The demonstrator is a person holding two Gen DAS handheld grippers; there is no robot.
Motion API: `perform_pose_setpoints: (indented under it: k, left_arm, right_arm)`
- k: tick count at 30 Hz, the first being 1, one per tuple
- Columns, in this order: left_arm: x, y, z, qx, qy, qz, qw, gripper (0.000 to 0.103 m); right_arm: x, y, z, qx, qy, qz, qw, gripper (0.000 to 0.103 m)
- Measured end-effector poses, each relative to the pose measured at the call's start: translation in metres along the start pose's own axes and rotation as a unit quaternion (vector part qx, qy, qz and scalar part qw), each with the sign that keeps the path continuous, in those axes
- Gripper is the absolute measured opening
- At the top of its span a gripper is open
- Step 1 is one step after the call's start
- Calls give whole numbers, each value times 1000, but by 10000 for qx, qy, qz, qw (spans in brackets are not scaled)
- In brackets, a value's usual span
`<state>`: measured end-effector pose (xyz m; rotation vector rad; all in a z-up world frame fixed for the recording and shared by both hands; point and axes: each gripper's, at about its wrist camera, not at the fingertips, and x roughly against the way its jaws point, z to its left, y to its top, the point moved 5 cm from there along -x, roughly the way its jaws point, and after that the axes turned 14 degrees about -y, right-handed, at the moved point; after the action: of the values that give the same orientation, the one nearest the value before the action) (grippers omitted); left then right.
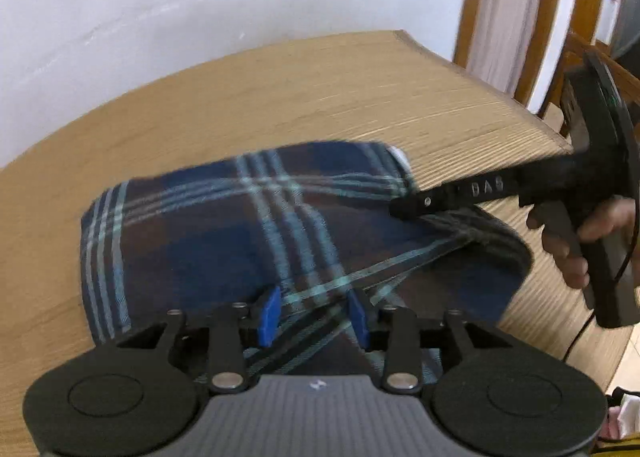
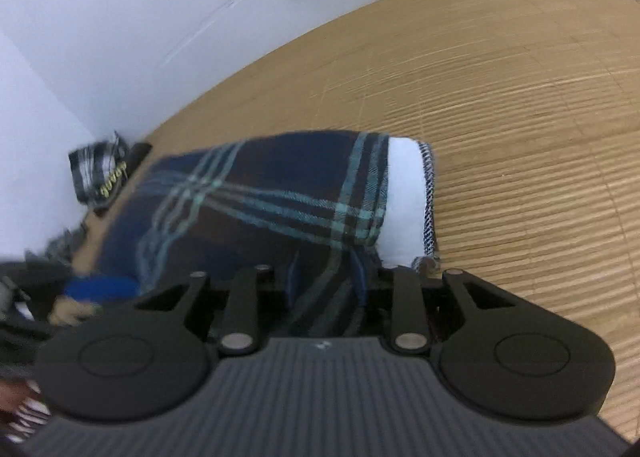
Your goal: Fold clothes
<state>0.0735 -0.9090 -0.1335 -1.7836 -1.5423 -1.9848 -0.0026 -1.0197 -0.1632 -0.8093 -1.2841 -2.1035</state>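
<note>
Left gripper (image 1: 314, 315) fingers spread over plaid garment (image 1: 224, 225) on desk (image 1: 320, 97) — right gripper (image 1: 400, 211) fingers pinching its edge.

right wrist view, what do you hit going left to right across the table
small black and white plaid folded cloth → dark blue and brown plaid garment with teal stripes → its white lining panel with stitched edge → bare light wooden tabletop

You get soft, even indoor light with faint shadows and no glare. Fisheye bending curves the worktop (image 1: 360, 97) edge and darkens the corners. Motion blur smears the plaid garment (image 2: 260, 197), heaviest at the right wrist view's left edge.
</note>
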Motion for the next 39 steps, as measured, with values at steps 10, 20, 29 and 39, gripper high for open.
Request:
perform_pose_setpoints:
  k: [10, 20, 29, 39]
  left_arm:
    - [-4, 33, -4, -166, 205, -37, 9996, 46]
    - [-22, 31, -5, 45, 858, 36, 9963, 46]
    - [-16, 6, 33, 501, 1289, 457, 9893, 43]
    - [32, -10, 46, 367, 1055, -182, 9936, 26]
  right_arm:
    - [62, -29, -123, -2499, 300, 2, 9678, 84]
    - [-12, -24, -64, -1415, 1340, 578, 9791, 81]
    - [-30, -30, -36, -1697, 1885, 389, 9665, 40]
    - [56, 6, 74, 172, 1560, -410, 9868, 31]
